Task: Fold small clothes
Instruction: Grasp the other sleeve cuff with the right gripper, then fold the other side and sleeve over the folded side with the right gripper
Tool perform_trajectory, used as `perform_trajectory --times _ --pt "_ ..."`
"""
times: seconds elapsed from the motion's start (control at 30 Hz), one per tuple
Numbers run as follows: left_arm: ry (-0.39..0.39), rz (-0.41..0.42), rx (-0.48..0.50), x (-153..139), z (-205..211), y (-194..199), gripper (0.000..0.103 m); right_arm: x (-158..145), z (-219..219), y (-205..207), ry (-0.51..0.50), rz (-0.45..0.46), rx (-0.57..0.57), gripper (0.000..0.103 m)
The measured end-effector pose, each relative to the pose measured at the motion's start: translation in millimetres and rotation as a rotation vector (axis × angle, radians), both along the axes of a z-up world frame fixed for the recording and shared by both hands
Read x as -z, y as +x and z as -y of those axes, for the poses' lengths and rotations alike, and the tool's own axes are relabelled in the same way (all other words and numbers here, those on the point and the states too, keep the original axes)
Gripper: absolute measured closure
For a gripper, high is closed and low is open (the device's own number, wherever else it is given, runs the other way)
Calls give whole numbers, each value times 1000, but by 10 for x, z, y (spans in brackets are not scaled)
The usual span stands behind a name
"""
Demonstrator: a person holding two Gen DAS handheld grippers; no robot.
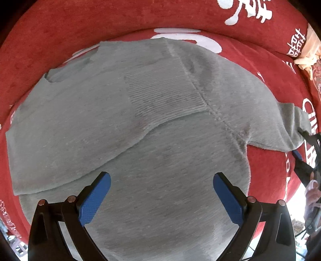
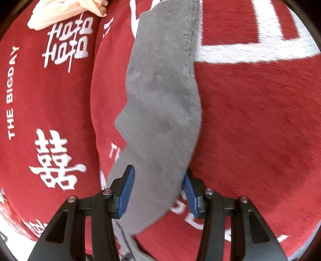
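Note:
A grey knit sweater (image 1: 140, 120) lies spread on a red cover with white characters (image 1: 80, 26). One sleeve is folded across its body, the ribbed cuff (image 1: 166, 94) near the middle. My left gripper (image 1: 161, 178) is open and empty just above the sweater's lower body. The other sleeve (image 2: 160, 100) stretches out to the right. My right gripper (image 2: 159, 176) is open with the blue pads (image 2: 126, 192) on either side of that sleeve's end; the image is blurred there. The right gripper also shows at the right edge of the left wrist view (image 1: 301, 154).
The red cover (image 2: 260, 120) drapes over cushions with a seam between them. A cream cloth (image 2: 60, 12) lies at the far edge, also in the left wrist view (image 1: 309, 52). A white floor shows beyond the cover's near edge (image 2: 12, 245).

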State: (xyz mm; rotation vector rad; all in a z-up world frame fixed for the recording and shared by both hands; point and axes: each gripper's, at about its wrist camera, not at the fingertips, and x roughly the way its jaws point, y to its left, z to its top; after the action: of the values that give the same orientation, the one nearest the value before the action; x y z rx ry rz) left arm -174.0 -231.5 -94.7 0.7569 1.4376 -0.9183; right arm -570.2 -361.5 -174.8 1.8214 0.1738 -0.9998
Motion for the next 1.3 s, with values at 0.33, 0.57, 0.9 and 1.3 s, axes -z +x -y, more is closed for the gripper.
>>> perform_trajectory --times 0.33,0.57,0.9,1.3 --pt "-5 -3 -22 -40 -74 -47 1 -20 222 73 -28 200 81 84" --pt "-2 13 -35 -105 -359 111 1 -298 322 328 -114 311 -15 95" --pt "32 60 -124 -72 -798 431 1 -997 336 1585 -271 373 -348 95" --pt "25 108 -246 -92 -1513 908 1 -1250 -449 3534 -323 206 -861 95"
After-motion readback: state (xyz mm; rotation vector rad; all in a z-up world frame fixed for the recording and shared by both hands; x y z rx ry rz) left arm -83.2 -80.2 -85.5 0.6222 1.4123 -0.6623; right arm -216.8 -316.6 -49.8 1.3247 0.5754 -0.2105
